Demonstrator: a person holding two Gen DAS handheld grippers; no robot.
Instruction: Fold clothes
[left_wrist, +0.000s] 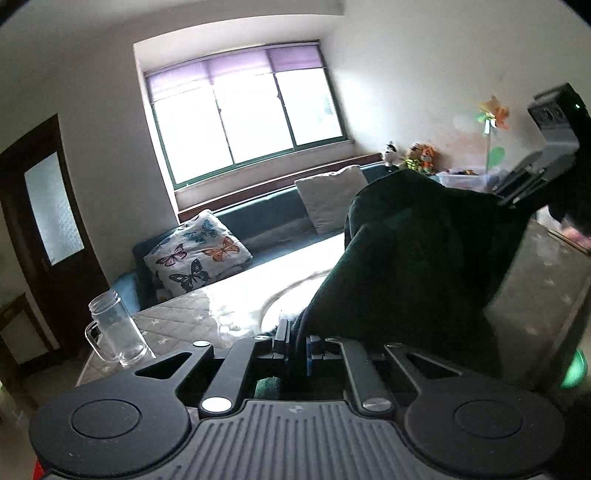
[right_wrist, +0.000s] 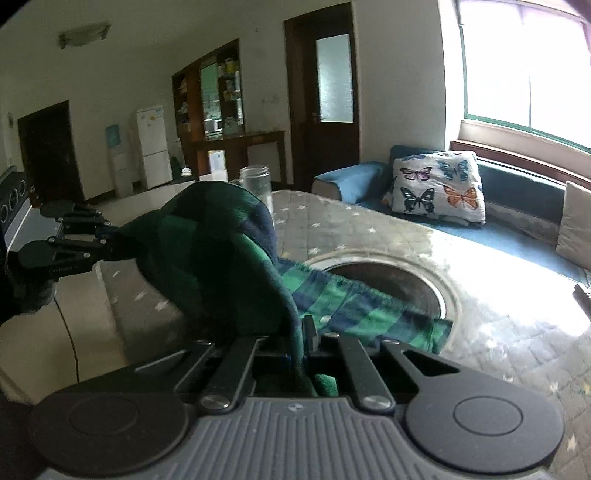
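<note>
Window-lit quilted tabletop (left_wrist: 173, 325): left gripper (left_wrist: 295, 341) pinches the dark garment (left_wrist: 417, 251), which rises toward the right gripper (left_wrist: 517, 192).

Right wrist: right gripper (right_wrist: 301, 343) clamps the green plaid shirt (right_wrist: 221, 251), apparently stretched leftward to the left gripper (right_wrist: 105, 236), its tail on the table.

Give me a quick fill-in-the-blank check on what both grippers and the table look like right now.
1. Both grippers are shut on the green and navy ____ garment.
2. The left gripper and right gripper hold its edge lifted while its far end lies on the ____.
3. The clear glass jar near the table's corner stands ____.
4. The cushion on the sofa is printed with ____.

Missing words: plaid; table; upright; butterflies
</note>
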